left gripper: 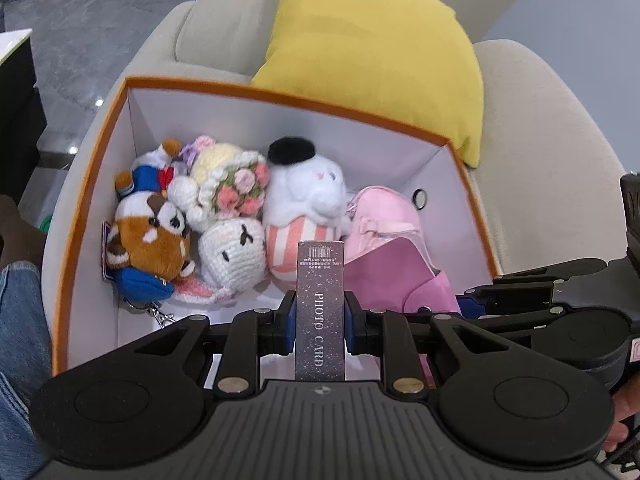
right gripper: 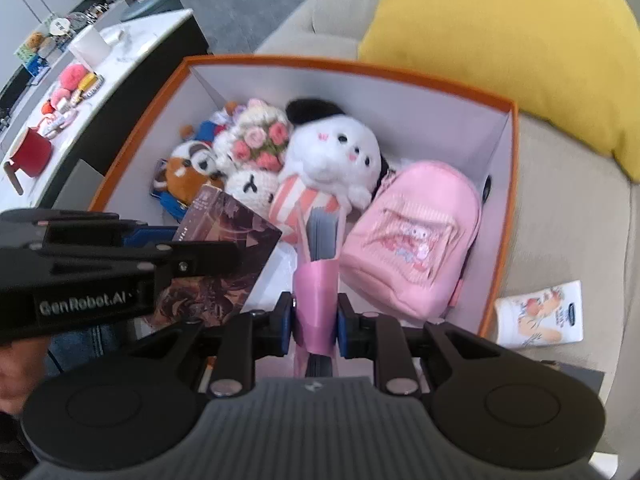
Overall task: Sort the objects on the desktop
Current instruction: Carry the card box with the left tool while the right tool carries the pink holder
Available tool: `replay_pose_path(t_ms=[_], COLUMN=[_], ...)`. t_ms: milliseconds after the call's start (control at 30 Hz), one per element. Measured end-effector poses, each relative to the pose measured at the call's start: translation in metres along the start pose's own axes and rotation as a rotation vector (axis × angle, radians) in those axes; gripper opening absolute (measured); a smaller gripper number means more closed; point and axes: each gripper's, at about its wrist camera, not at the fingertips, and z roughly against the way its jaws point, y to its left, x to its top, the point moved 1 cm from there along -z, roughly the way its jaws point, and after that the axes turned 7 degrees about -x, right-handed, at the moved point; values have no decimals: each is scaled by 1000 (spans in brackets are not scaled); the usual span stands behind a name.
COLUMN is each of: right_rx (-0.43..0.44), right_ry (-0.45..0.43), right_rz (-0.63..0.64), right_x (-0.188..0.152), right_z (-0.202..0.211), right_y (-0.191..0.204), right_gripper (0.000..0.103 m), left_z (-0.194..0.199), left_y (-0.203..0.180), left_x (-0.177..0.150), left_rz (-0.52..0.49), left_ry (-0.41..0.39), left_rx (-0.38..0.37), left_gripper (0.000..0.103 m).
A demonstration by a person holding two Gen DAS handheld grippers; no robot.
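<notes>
Mid-placement: I'm carrying two items over the orange box (left gripper: 90, 184) on the sofa (left gripper: 560, 160), both grippers pointing steeply down into it. My left gripper (left gripper: 319, 322) is clamping the dark photo card pack (left gripper: 320, 304) by its narrow sides, jaws nearly closed, pack standing on edge above the near part of the box. My right gripper (right gripper: 313, 320) is pinching a pink card holder (right gripper: 316, 300) with grey cards showing at its top end, jaws almost fully closed on it, just beside the pink mini backpack (right gripper: 416, 236). The box is already packed: plush toys (left gripper: 224, 208) filling the far left, the backpack on the right. The only bare floor I'm seeing is the near strip in front of the toys. My read on the next move: lowering each item into that near strip, keeping the two grippers apart since they're crowding each other, then opening once each item is resting. Risk I'm judging: the pack tipping onto the toys if I'm releasing it high. More clutter is waiting on the white table (right gripper: 132, 52) to the left.
</notes>
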Motion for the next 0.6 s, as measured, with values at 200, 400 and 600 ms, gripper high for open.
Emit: replay_pose_path(t_ms=[200,400,600], right_rx=[12,74,137], right_ry=[80,128,125], right_rz=[-40,-86,-25], right_x=[4,1,-3], right_z=[-24,-42,-37], right_y=[-1,-14,-11], right_gripper=[23,26,42], left_z=[-20,-34,-31], left_y=[5,18,30], left_x=[-7,-11,-15], left_rz=[45,123,196], left_ry=[19,48,47], left_rx=[44,16,-57], left_gripper=[25,25,29])
